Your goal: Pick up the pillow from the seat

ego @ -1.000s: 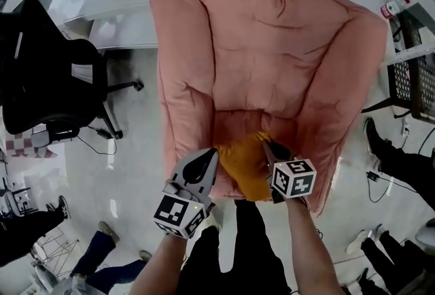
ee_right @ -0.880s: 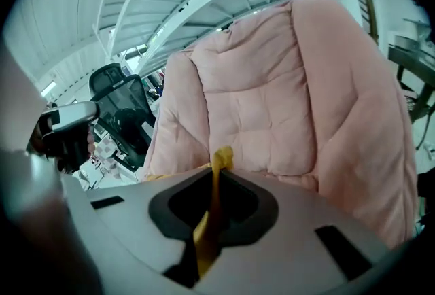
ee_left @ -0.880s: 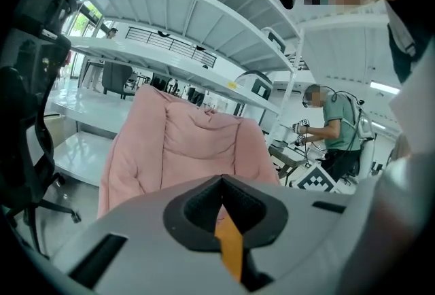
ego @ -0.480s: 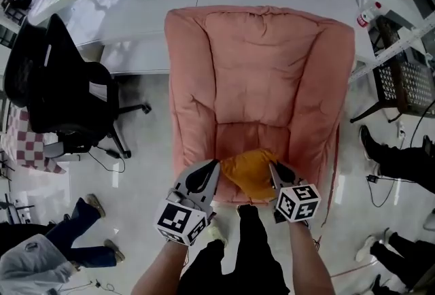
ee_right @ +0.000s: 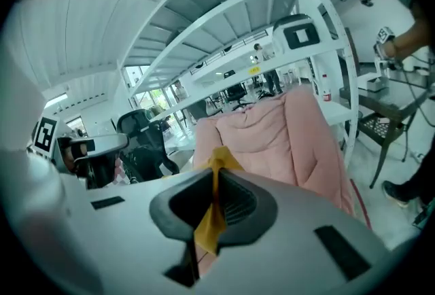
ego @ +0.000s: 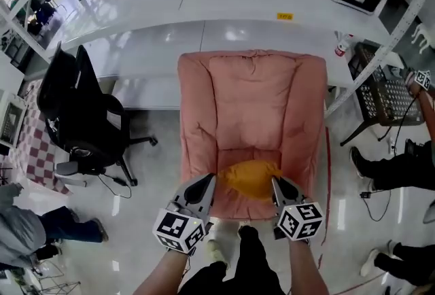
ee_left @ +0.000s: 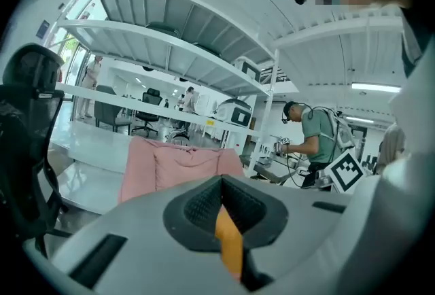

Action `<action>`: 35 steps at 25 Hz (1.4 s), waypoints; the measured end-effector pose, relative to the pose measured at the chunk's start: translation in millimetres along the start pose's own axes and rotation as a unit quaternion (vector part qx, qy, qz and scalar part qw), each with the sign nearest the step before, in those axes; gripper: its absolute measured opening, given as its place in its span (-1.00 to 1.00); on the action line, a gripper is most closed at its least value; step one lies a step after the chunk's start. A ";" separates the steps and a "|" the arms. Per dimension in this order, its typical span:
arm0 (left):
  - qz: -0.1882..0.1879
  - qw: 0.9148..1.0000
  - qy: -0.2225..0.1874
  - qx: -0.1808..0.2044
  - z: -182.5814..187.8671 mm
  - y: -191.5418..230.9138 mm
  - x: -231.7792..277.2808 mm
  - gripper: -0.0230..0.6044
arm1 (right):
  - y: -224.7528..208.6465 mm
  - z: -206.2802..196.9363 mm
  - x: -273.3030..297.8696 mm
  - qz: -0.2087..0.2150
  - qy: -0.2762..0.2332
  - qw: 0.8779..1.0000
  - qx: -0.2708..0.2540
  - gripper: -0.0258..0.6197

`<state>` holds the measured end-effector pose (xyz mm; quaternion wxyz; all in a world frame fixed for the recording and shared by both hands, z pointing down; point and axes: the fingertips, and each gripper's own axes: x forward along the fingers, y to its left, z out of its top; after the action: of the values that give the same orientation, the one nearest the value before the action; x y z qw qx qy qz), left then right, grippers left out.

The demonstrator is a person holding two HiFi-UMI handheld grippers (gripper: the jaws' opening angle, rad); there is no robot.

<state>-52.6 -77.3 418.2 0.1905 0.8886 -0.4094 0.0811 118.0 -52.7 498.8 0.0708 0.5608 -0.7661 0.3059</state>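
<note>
An orange pillow (ego: 251,178) hangs between my two grippers, lifted clear above the front of the pink padded seat (ego: 253,107). My left gripper (ego: 208,182) is shut on the pillow's left edge; in the left gripper view a strip of the orange pillow (ee_left: 230,246) shows pinched between the jaws. My right gripper (ego: 278,185) is shut on its right edge, and the orange pillow fabric (ee_right: 212,209) is squeezed between those jaws in the right gripper view. The pink seat (ee_right: 272,134) lies beyond both grippers.
A black office chair (ego: 85,124) stands left of the seat. A long white table (ego: 204,8) runs behind it. A wire-mesh stand (ego: 384,93) is at the right. Several people stand around: legs at the right (ego: 401,168) and at the lower left (ego: 41,229).
Both grippers have risen and drawn back with the pillow held between them. The seat now looks smaller and farther below, and more of the room is in view.
</note>
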 end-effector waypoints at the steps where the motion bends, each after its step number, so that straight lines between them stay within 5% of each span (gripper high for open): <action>1: 0.000 1.000 -0.005 -0.005 7.5 -2.6 -5.2 -0.91 | 4.6 12.7 -7.0 -0.001 -0.008 1.000 -0.004 -0.87; 9: -0.007 0.999 -0.032 -0.029 61.8 -22.9 -48.7 -0.91 | 39.6 98.6 -74.8 -0.023 -0.082 0.996 -0.027 -0.87; 26: -0.052 0.995 -0.087 0.024 204.5 -61.0 -100.7 -0.91 | 103.7 247.2 -178.4 -0.060 -0.197 0.973 -0.105 -0.87; 35: -0.061 0.990 -0.117 0.041 251.7 -70.6 -127.4 -0.91 | 135.1 287.2 -208.5 -0.060 -0.229 0.962 -0.135 -0.87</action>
<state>-85.1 -48.6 130.6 0.1090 0.9224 -0.3700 -0.0189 138.6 -15.1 121.4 -0.0129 0.6458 -0.7612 0.0579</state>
